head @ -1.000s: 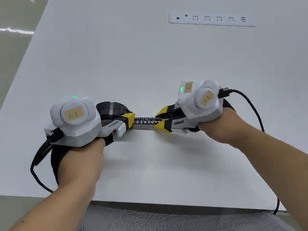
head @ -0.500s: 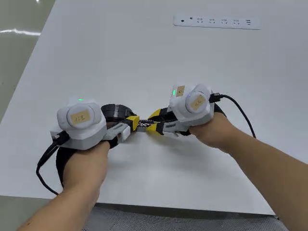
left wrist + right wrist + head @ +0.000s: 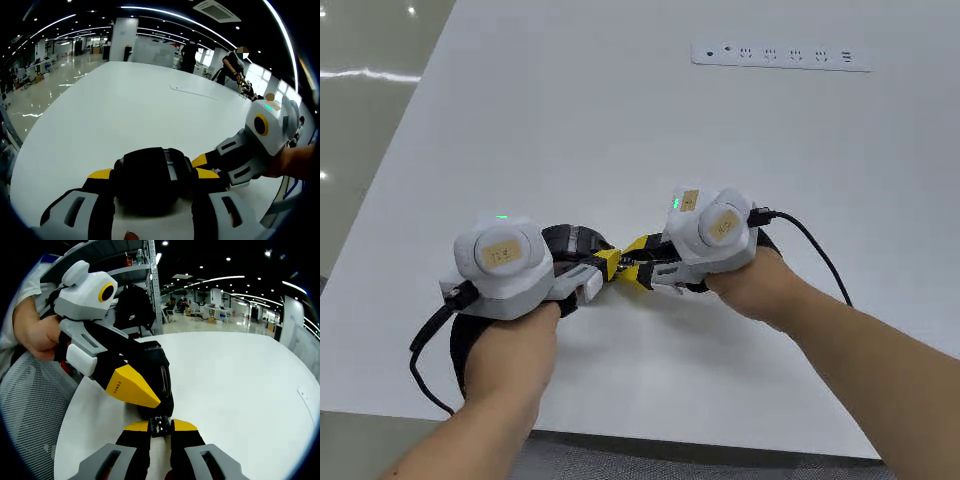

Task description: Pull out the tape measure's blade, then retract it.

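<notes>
The black tape measure (image 3: 568,240) rests on the white table (image 3: 620,120), and my left gripper (image 3: 594,262) is shut on its case. In the left gripper view the case (image 3: 150,172) sits between the yellow-tipped jaws of that gripper (image 3: 154,175). My right gripper (image 3: 632,263) meets it tip to tip from the right. Its own view shows the right gripper (image 3: 161,427) shut on the blade's end hook (image 3: 160,423), right against the case (image 3: 156,372). Almost no blade shows between them. The left gripper (image 3: 90,295) comes in from the upper left there.
A white power strip (image 3: 780,56) lies at the table's far side. Black cables trail from both grippers toward the near edge. The table's left edge drops to a glossy floor (image 3: 370,90). A mesh chair (image 3: 30,410) sits beside the table.
My right gripper has moved left toward the case, and the short stretch of blade has gone back in. The left gripper has kept its hold. The head camera has shifted.
</notes>
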`<state>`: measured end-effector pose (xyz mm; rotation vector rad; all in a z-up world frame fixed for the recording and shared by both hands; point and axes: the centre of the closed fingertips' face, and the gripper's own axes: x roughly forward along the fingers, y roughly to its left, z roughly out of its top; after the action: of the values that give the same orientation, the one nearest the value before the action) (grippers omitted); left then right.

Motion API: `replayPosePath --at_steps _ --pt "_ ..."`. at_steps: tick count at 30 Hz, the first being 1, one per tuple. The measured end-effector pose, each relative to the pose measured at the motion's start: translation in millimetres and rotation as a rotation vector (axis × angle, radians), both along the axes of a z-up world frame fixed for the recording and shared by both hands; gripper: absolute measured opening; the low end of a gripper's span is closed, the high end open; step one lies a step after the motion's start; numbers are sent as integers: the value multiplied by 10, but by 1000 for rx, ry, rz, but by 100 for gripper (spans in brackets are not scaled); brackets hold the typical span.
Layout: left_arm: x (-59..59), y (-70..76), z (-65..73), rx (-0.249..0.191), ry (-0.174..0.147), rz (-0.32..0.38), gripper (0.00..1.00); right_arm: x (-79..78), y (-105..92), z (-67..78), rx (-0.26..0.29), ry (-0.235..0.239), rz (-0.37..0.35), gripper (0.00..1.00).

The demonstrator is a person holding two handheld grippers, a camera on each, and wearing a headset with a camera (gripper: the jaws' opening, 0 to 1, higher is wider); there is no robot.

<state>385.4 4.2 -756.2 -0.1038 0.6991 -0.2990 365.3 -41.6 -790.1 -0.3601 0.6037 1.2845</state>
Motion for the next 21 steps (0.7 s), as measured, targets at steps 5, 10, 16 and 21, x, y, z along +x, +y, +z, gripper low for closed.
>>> replayPosePath --at_steps 5,10,16,21 --pt "7 4 -10 3 -5 -1 58 2 -2 -3 1 4 -5 12" --pt "13 3 -14 -1 -11 -3 60 -14 -31 55 14 11 -8 18" --pt "11 -2 -17 3 -15 0 61 -9 -81 75 8 6 -17 22" --pt "-11 -6 -13 -1 -17 -8 60 -20 -102 100 8 0 -23 22"
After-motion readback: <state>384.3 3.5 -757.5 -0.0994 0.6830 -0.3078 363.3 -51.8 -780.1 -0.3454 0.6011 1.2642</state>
